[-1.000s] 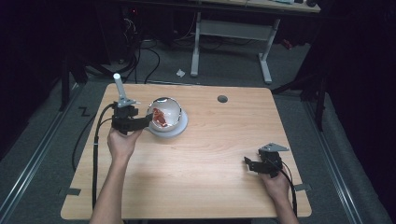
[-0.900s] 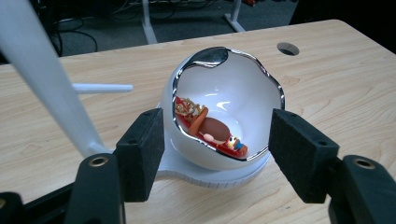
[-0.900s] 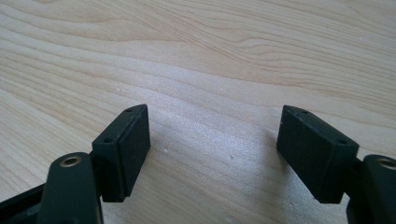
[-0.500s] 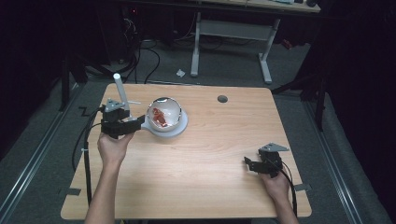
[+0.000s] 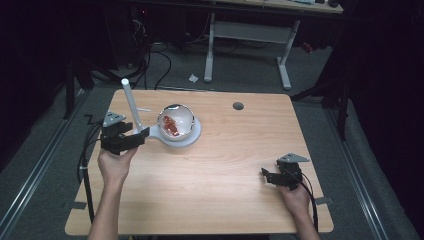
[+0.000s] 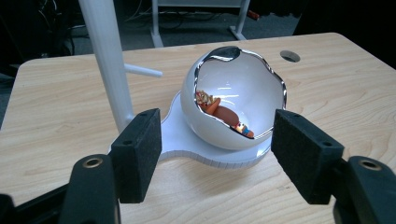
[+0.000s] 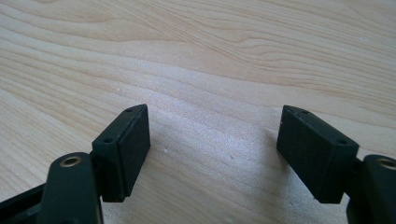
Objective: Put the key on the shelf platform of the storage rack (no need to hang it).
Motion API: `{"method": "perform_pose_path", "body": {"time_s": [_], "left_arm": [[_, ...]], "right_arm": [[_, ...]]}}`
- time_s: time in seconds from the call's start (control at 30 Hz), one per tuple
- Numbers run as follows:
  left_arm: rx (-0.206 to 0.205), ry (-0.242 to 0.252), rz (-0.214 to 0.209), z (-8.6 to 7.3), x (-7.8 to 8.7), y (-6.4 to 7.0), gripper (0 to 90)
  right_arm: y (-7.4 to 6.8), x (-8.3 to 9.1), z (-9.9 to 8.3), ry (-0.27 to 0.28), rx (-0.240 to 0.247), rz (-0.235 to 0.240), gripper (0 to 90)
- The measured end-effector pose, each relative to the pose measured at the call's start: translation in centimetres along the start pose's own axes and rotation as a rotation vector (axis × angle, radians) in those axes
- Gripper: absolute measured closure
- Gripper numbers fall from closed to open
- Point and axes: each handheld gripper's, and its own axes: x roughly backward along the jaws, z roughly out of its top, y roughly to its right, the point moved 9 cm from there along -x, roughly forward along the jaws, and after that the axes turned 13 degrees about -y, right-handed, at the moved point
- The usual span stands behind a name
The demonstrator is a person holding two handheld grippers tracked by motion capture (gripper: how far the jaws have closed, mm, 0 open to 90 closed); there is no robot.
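The left claw (image 6: 212,154) stands wide, holding nothing. In the left gripper view its two black pads (image 6: 137,151) rise from the bottom of the frame, and between them, at the centre, sits the egg-shaped bowl (image 6: 233,100): white, with a jagged cracked-shell rim and a small orange toy figure (image 6: 222,112) lying inside. The bowl rests on a flat white base (image 6: 175,137), and a white upright post (image 6: 107,60) rises from that base at the upper left. One pad sits just beside the narrow end of the base near the foot of the post; whether it touches I cannot tell.

In the high view the left claw (image 5: 132,137) lies at the left of the frame, by the stand, which occupies the upper-left part of the worktop (image 5: 240,200).

The right claw (image 7: 212,154) is also wide and holds nothing, hovering low over bare wood; in the high view it sits at the lower right (image 5: 272,176), well apart from the stand.

The step in hand looks like an approach for a grasp on the stand or its bowl. The next move probably calls for advancing the left claw until the pads bracket the chosen part, then closing gently, since the smooth rounded shell could slip.
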Motion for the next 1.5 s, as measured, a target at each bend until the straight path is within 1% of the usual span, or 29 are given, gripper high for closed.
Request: {"method": "perform_pose_path", "body": {"time_s": [0.17,0.4,0.53,0.7,0.9,1.03,1.17,1.27,1.5], "left_arm": [[0.008,0.006,0.000,-0.4,0.4,-0.2,33.5],[0.011,0.005,0.000,-1.1,0.8,-0.2,33.2],[0.015,0.016,-0.006,-1.4,1.1,-0.1,33.0],[0.018,0.008,-0.002,-2.0,1.4,-0.2,32.7],[0.025,0.023,-0.008,-2.3,1.7,-0.2,32.5],[0.031,0.022,-0.011,-2.8,1.8,-0.2,32.4],[0.035,0.035,-0.018,-3.1,2.0,0.0,32.4],[0.039,0.030,-0.023,-3.6,1.9,0.1,32.3],[0.042,0.037,-0.034,-4.1,1.9,0.5,31.9]], "right_arm": [[0.0,0.0,0.0,0.000,0.000,0.000,25.7],[0.0,0.0,0.0,0.000,0.000,0.000,25.7],[0.0,0.0,0.0,0.000,0.000,0.000,25.7],[0.0,0.0,0.0,0.000,0.000,0.000,25.7],[0.0,0.0,0.0,0.000,0.000,0.000,25.7],[0.0,0.0,0.0,0.000,-0.001,-0.001,25.7],[0.0,0.0,0.0,0.000,0.000,-0.001,25.7],[0.0,0.0,0.0,0.000,-0.001,-0.001,25.7],[0.0,0.0,0.0,0.000,0.000,-0.001,25.7]]}}
